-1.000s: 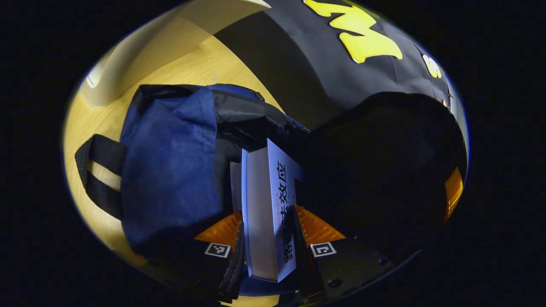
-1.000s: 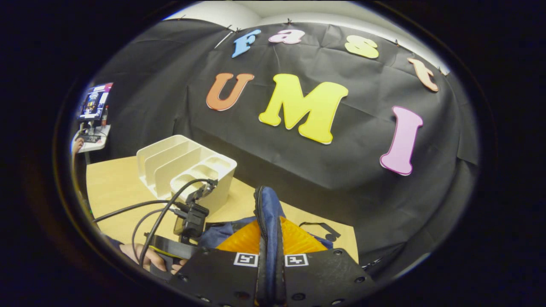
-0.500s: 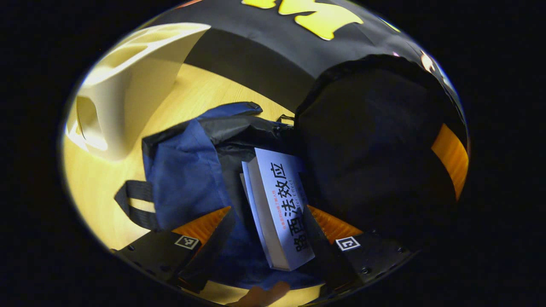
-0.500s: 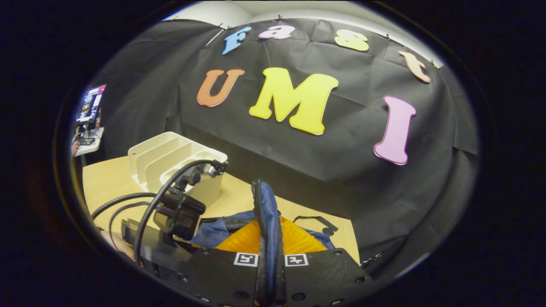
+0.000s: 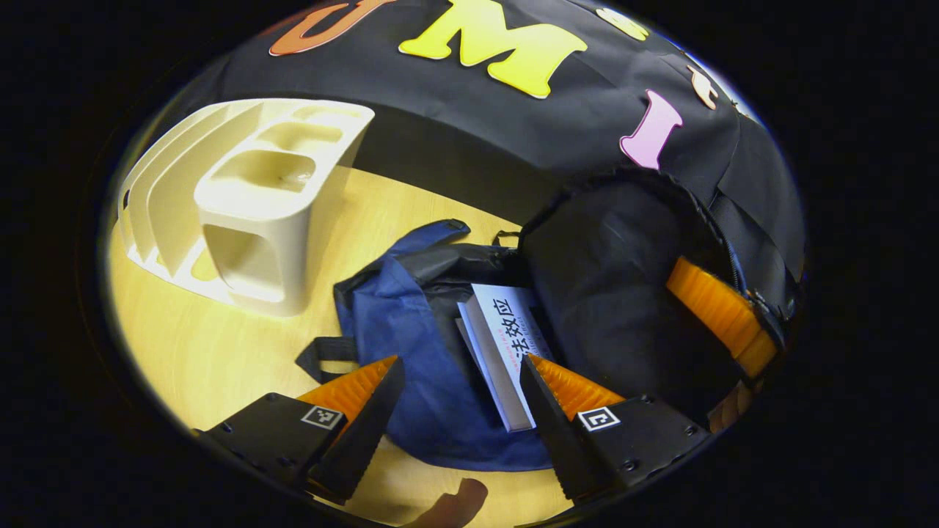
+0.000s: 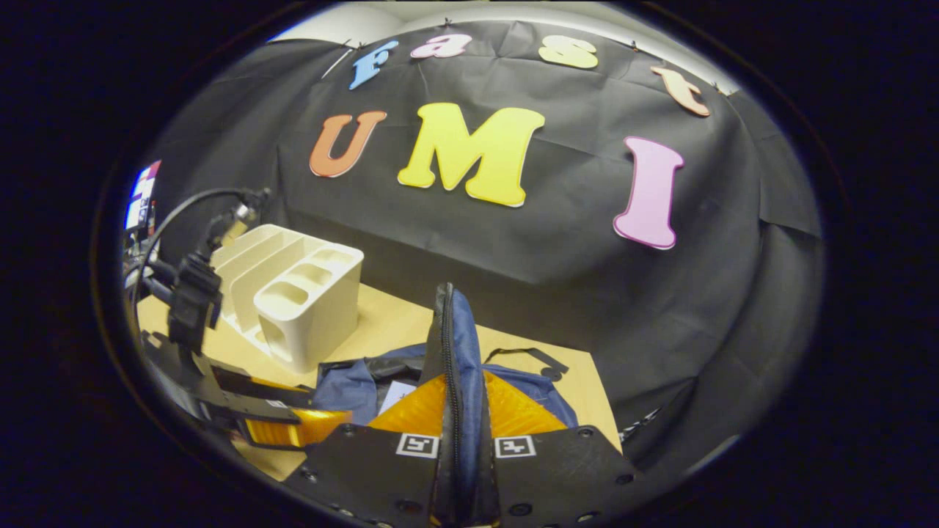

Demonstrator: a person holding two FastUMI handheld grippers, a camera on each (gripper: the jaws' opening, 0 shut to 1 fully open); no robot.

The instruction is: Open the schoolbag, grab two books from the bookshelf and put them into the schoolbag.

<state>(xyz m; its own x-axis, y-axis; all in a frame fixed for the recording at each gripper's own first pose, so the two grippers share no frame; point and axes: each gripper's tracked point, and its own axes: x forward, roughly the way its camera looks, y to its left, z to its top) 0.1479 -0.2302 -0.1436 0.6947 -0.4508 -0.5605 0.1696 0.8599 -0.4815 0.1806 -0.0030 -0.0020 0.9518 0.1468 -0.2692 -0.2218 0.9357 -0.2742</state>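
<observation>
A blue fabric schoolbag with a black lining lies open on a pale wooden desk. Inside its mouth rests a pale grey-blue paperback book, lying at a slant with its spine showing; large dark Chinese characters run down the cover beside a thin line of small red print, too small to make out. A second book seems to lie under it, but its edge is too slim to be sure.

In the left gripper view, the left claw hangs above the bag with its two fingers spread wide apart, touching nothing; the book lies between and beyond them. A fingertip of the person shows at the lower edge.

In the right gripper view, the right claw is pressed together on the bag's raised blue flap, whose zip runs along its edge. From the left gripper view the lifted flap shows its dark inner side, standing up at the right of the opening. Small square black-and-white marker tags sit on the bodies of both claws.

A cream plastic bookshelf with upright dividers and cup-like compartments stands on the desk, near the bag and apart from it. A black strap of the bag trails on the wood.

Black cloth forms the booth's wall behind the desk. At the far left edge of the right gripper view a small lit screen is visible.
</observation>
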